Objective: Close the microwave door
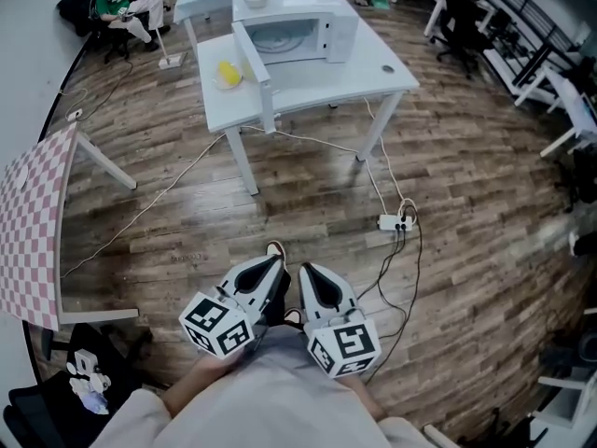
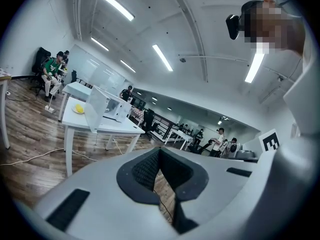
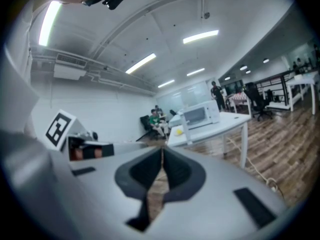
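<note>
Both sets of jaws pressed together, nothing held: left gripper point(image 1: 270, 269), right gripper point(image 1: 309, 278). The microwave point(image 1: 303, 28) stands open, well ahead of the jaws.

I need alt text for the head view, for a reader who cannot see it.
A white microwave stands with its door open on a white table across a wood floor. Near the camera, the left tool and right tool are held side by side, both shut and empty.

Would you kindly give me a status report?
Left gripper, right gripper shut, empty, at waist. Microwave door open, far ahead. Cable, power strip on floor between.
</note>
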Tool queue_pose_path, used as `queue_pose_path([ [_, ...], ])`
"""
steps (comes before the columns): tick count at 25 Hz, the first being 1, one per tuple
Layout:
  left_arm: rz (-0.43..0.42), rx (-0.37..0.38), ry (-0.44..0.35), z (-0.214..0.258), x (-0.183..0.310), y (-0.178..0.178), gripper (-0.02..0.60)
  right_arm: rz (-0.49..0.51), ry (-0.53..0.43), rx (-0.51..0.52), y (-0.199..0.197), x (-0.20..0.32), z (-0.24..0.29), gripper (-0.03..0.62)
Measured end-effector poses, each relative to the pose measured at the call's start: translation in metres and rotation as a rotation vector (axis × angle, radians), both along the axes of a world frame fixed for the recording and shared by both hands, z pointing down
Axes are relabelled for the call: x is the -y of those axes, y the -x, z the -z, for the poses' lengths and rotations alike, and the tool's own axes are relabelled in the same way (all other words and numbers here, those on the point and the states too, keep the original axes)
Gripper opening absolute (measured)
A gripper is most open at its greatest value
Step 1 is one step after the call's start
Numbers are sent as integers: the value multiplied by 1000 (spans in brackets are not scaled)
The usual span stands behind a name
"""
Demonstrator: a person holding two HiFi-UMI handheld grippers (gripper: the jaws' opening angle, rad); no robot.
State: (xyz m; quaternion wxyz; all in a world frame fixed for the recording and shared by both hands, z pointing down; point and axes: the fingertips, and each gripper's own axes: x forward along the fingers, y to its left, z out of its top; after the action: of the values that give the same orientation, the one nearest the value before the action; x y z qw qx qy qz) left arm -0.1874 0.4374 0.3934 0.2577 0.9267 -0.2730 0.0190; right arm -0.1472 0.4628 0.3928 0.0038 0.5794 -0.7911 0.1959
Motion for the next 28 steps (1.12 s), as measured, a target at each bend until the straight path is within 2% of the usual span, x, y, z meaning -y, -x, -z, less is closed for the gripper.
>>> queue_pose_path([
  [9,8,-18,15,-4,51,-10,14,2,23,-16,-14,48,-7,23],
  [17,30,-24,53,-9,106,-13,14,29,67,-11,-17,104,-13,23],
  [28,33,-37,62,-5,186,-18,14,48,88,-25,-23,184,-12,23],
])
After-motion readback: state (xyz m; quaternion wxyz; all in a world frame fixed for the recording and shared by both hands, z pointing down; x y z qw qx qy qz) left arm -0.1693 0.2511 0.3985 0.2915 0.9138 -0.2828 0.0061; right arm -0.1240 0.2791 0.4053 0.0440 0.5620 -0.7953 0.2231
